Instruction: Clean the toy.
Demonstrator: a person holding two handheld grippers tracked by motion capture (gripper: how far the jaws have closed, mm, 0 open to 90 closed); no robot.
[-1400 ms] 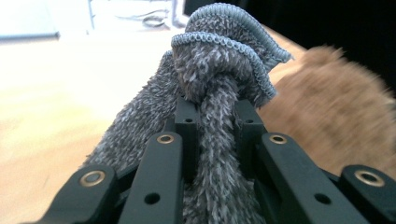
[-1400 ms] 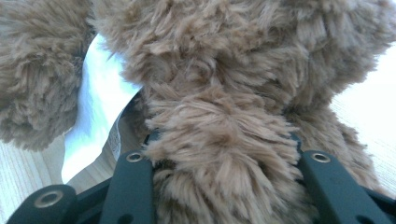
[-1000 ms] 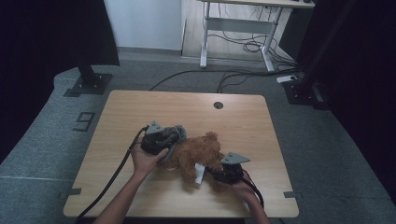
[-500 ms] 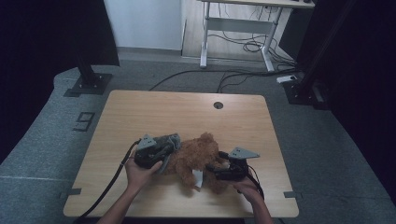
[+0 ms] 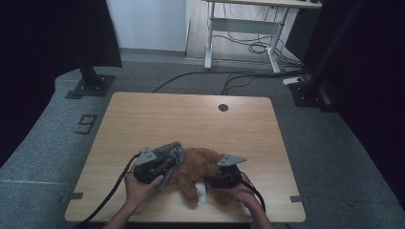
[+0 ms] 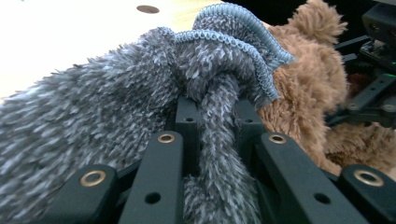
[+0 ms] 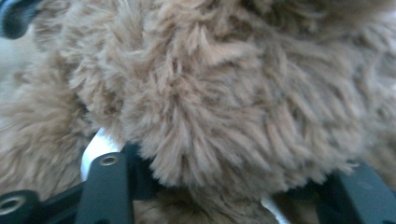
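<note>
My left gripper (image 6: 212,140) has its jaws clamped on a fold of the grey fuzzy cloth (image 6: 116,107). My right gripper (image 5: 228,175) has just been narrowing its jaws around the brown teddy bear (image 5: 198,167), which lies on the counter (image 5: 191,114) beside the cloth.

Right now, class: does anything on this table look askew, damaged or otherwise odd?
Nothing looks damaged or spilled. The one untidy thing is the grey fluffy cloth: it is bunched up against the brown teddy bear, with a twisted fold pinched between the jaws of the left gripper. The right gripper presses into the bear's fur.
</note>
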